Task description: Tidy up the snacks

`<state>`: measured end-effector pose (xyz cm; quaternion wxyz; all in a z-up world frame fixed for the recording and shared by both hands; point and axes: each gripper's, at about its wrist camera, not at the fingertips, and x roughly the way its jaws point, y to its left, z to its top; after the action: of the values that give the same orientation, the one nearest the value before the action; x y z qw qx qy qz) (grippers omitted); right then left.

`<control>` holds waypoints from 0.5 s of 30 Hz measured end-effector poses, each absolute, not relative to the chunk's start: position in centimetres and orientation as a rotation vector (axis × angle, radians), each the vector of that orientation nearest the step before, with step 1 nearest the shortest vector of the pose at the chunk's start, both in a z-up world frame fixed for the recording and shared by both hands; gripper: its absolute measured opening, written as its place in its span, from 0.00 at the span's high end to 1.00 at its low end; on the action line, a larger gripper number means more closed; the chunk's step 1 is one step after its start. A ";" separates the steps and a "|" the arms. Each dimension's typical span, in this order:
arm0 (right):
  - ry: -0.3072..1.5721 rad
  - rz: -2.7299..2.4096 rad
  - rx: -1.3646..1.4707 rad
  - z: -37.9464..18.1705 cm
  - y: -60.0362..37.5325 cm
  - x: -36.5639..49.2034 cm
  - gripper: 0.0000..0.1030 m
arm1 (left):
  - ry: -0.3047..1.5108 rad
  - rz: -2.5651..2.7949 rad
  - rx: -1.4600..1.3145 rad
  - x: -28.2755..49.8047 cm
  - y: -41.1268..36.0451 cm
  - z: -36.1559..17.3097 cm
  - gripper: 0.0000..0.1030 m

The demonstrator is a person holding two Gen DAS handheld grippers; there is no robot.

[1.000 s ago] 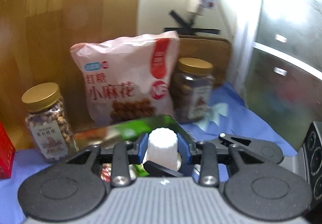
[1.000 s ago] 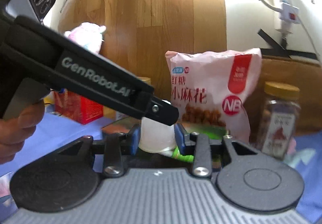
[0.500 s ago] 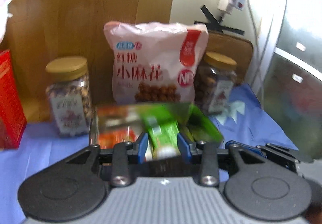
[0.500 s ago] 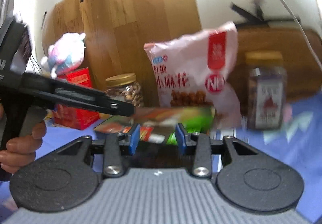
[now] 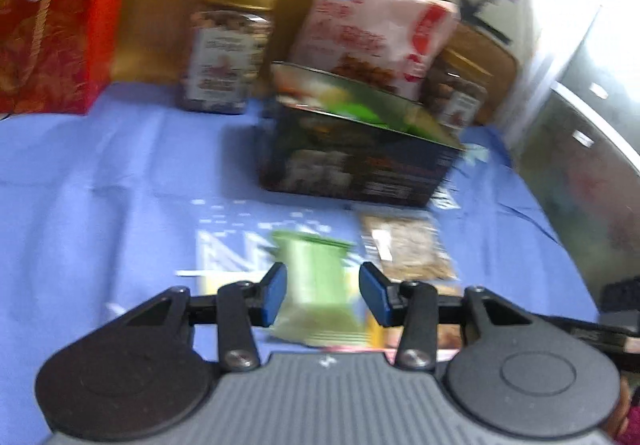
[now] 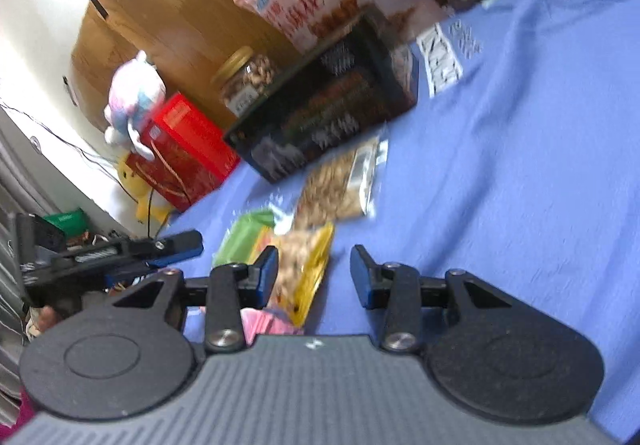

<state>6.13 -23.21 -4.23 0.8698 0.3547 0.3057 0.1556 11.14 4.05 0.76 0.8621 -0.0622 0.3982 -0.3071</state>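
A dark snack box (image 5: pixel 356 149) stands open on the blue tablecloth, and it also shows in the right wrist view (image 6: pixel 328 105). In front of it lie a green packet (image 5: pixel 320 293), a clear bag of nuts (image 5: pixel 404 249) and a yellow packet (image 6: pixel 308 265). My left gripper (image 5: pixel 323 295) is open, its pads on either side of the green packet, which lies on the cloth. My right gripper (image 6: pixel 314 275) is open and empty above the yellow packet. The left gripper's fingers (image 6: pixel 176 245) show at the left of the right wrist view.
Behind the box stand a pink snack bag (image 5: pixel 372 25), two gold-lidded jars (image 5: pixel 228 49) (image 5: pixel 456 93) and a red box (image 5: pixel 52 25) against a wooden board. A plush toy (image 6: pixel 132 97) sits on the red box. A pink packet (image 6: pixel 268 325) lies under my right gripper.
Both grippers have drawn back from the box and dropped toward the loose packets on the cloth. The white cup seen between the jaws a second ago is out of view.
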 end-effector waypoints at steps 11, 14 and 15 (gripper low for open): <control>0.618 0.310 0.635 -4.2 -19.8 5.7 0.79 | 0.893 -0.714 -0.082 10.4 -0.9 -1.9 0.54; 0.607 0.300 0.680 -4.4 -20.6 5.1 0.83 | 0.917 -0.725 -0.111 10.3 -0.9 -2.0 0.53; 0.597 0.280 0.683 -4.4 -20.9 4.8 0.83 | 0.917 -0.725 -0.107 10.1 -1.1 -2.0 0.53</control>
<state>4.79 -20.93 -4.36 0.8894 0.3287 0.2874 0.1350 10.07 -1.10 -1.98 0.8325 -0.0506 0.4327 -0.3422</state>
